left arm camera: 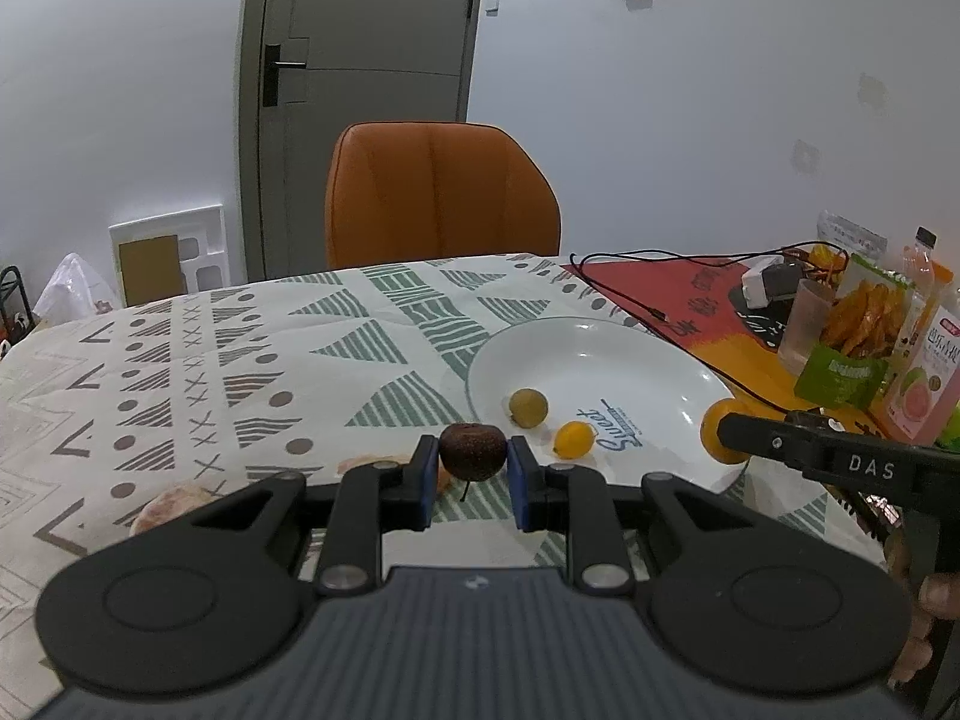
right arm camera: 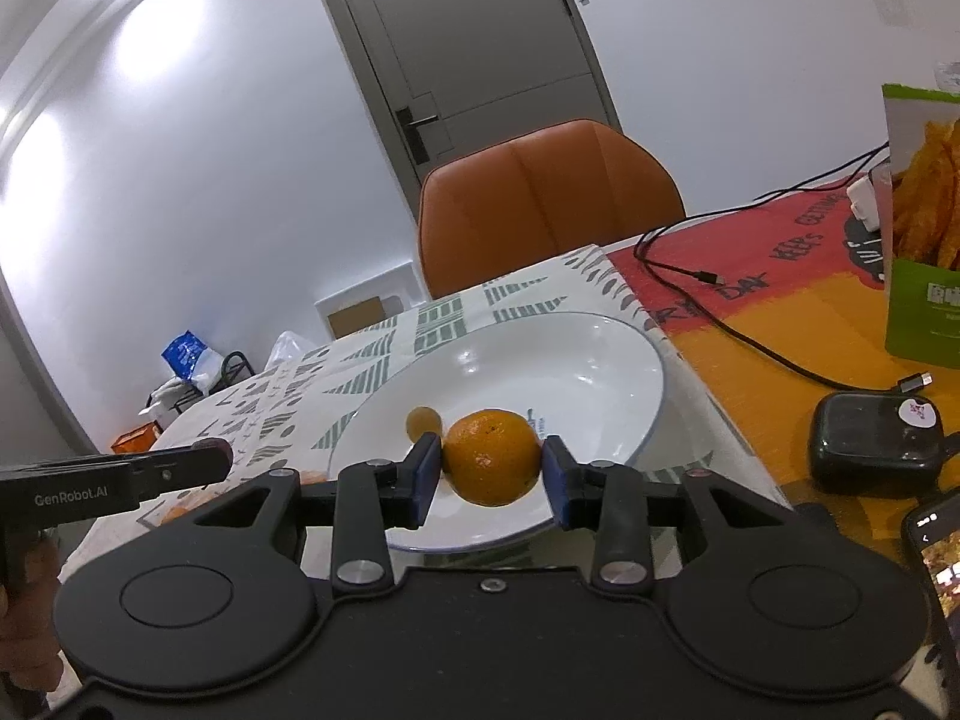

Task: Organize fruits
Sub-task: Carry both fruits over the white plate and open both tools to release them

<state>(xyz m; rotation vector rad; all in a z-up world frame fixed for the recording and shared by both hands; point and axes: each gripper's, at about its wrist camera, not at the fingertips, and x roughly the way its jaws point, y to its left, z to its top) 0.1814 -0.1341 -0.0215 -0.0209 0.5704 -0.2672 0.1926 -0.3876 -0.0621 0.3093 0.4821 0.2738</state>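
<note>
White walls and a grey panelled door (left arm camera: 366, 90) with a black handle stand behind a padded orange leather-look chair (left arm camera: 441, 192) pushed up to the table (left arm camera: 180, 360). Its cloth is cream, printed with green striped triangles, brown dots and crosses; farther right lies a red and orange mat (right arm camera: 750, 312) with dark lettering, crossed by a thin black cable (right arm camera: 762, 342).

A glossy white round plate (left arm camera: 630, 360) with a thin blue rim bears the blue script word "Sweet". In it lie a dull olive-green round fruit (left arm camera: 528, 408) and a small smooth yellow fruit (left arm camera: 575, 439), close together but apart.

The left hand-held gripper (left arm camera: 473, 468), black plastic with blue pads, pinches a dark brown, rough-skinned round fruit (left arm camera: 473, 451) with a thin stem, held just before the plate's near rim. The right hand-held gripper (right arm camera: 491, 471), of the same make, pinches a round orange citrus fruit with pitted peel (right arm camera: 492, 456) over the plate's near part. "DAS" is printed on the right gripper's side in the left wrist view, "GenRobot.AI" on the left's in the right wrist view.

Beside the mat stand a green crisp bag (left arm camera: 858, 330) showing orange strips, a clear plastic cup (left arm camera: 807, 324) and a pink juice bottle (left arm camera: 918, 372) picturing a guava. A black rounded case (right arm camera: 876, 450) lies near a lit phone (right arm camera: 942, 558).
</note>
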